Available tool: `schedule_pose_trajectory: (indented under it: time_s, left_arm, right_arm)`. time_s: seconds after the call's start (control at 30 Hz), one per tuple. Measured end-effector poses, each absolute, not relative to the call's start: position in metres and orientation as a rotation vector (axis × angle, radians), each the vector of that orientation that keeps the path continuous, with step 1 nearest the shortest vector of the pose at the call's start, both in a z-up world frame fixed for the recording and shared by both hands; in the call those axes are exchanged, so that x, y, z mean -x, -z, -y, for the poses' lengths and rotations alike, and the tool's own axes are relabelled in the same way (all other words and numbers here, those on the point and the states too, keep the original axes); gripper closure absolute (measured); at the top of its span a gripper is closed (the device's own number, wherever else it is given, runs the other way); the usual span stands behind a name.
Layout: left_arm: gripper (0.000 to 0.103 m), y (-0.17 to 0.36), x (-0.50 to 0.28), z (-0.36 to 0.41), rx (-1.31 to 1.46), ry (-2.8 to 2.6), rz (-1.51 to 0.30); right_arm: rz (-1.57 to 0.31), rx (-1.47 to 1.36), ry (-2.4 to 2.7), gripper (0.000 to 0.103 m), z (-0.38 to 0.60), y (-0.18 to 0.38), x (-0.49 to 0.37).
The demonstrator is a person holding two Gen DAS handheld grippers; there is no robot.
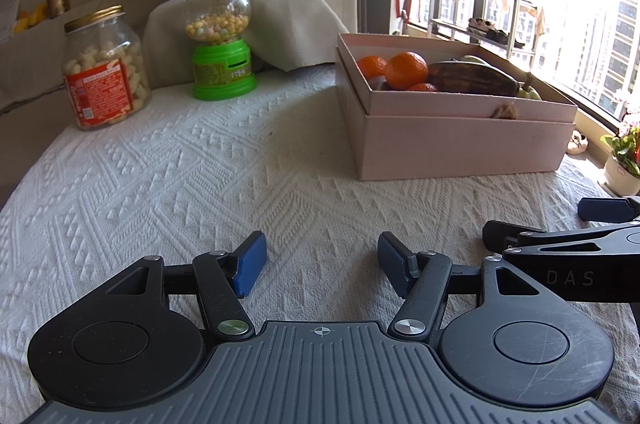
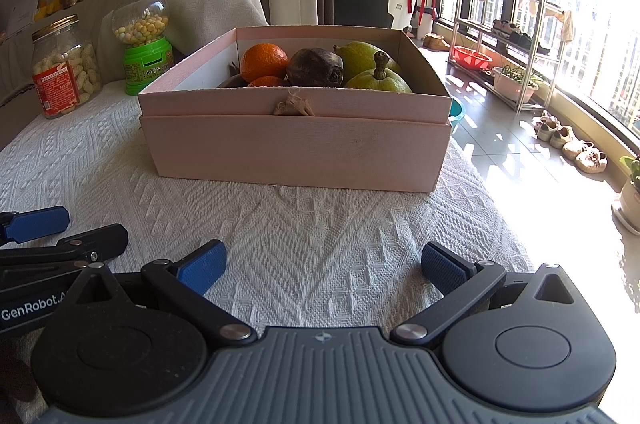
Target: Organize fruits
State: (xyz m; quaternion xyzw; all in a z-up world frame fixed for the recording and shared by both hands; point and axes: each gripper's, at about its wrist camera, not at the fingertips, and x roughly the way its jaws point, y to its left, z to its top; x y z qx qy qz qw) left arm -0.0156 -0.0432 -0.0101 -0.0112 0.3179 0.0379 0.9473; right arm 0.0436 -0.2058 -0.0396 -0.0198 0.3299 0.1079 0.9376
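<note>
A pink cardboard box [image 2: 294, 148] stands on the white woven cloth, seen in the left wrist view as the box [image 1: 460, 148] at the right. Inside lie oranges [image 2: 263, 61], a dark brown fruit [image 2: 315, 67] and two green pears [image 2: 378, 80]. From the left the oranges [image 1: 406, 70] and the dark fruit [image 1: 472, 79] show over the rim. My left gripper [image 1: 321, 264] hovers open over bare cloth, well short of the box. My right gripper [image 2: 323, 266] is open too, facing the box front, with nothing between its fingers.
A glass jar of peanuts [image 1: 105, 68] and a green candy dispenser [image 1: 221, 40] stand at the back left. The table's right edge drops to a tiled floor [image 2: 500, 140] with shoes, a metal rack [image 2: 512, 40] and a potted plant [image 1: 624, 160].
</note>
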Motion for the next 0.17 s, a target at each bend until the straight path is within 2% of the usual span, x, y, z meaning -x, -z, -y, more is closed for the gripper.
schedule_pose_trajectory:
  time_s: [0.17]
  left_arm:
    - [0.035,0.0100,0.0155,0.0407,0.030,-0.069,-0.647]
  right_arm:
    - [-0.674,0.041,-0.220,0.000,0.2061,0.0396,-0.0436]
